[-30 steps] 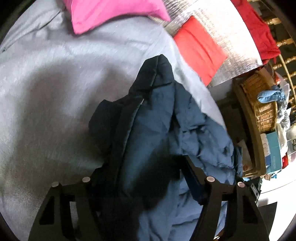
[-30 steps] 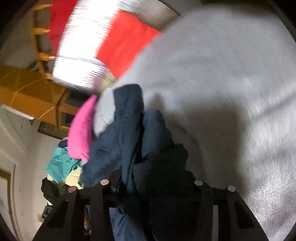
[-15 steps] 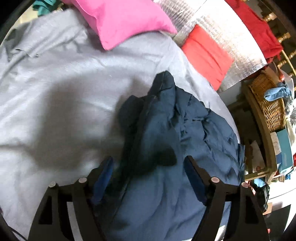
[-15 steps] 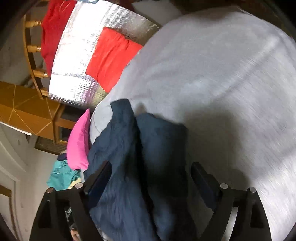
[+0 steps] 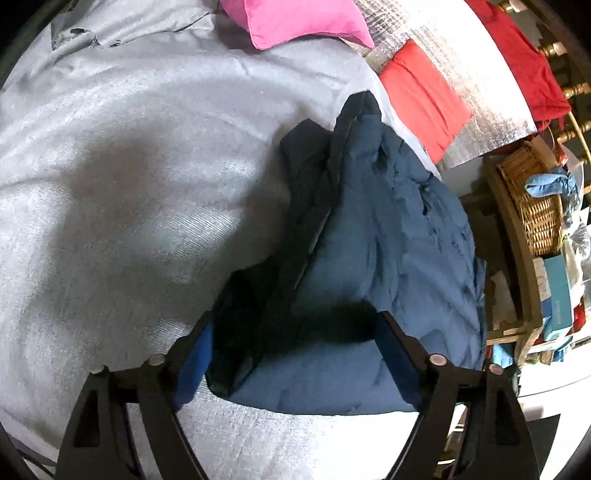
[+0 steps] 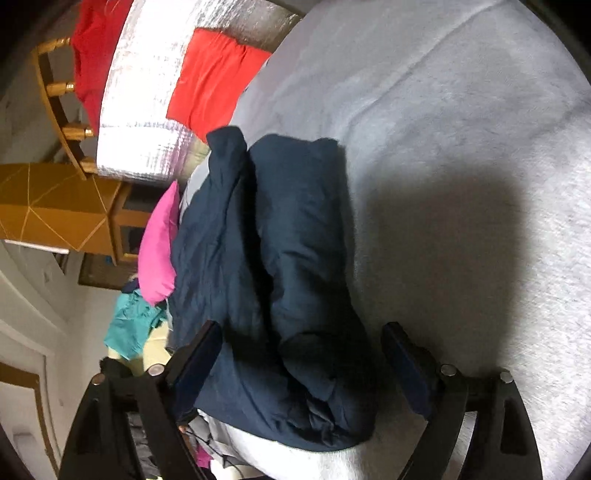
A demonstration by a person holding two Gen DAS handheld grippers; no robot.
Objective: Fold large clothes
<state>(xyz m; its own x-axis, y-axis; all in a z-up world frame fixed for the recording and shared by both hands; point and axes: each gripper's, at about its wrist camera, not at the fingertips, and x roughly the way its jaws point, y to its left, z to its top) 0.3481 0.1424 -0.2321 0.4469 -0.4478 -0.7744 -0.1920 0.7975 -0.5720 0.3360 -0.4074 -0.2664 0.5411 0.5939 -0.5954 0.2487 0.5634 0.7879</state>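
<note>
A dark blue padded garment (image 5: 369, 240) lies in a folded bundle on the grey bed sheet (image 5: 129, 184), close to the bed's right edge. My left gripper (image 5: 295, 354) hovers at the garment's near end. Its jaws are opening wide, and the blue pads (image 5: 194, 358) stand clear of the cloth that lies between them. In the right wrist view the same garment (image 6: 280, 258) runs away from my right gripper (image 6: 303, 354). Those jaws are also opening. The bundle's near end sits between the pads (image 6: 404, 363), which do not press on it.
A pink pillow (image 5: 295, 18) and a red cloth (image 5: 421, 96) on a silver mat (image 5: 480, 74) lie at the head of the bed. A wicker basket (image 5: 532, 206) and boxes crowd a shelf beside the bed. A teal cloth (image 6: 129, 325) and wooden cabinet (image 6: 55, 206) stand off the far side.
Both grippers have let go of the blue garment, their jaws spreading wide. Both have drawn back toward its near end, and the garment now rests flat on the sheet.
</note>
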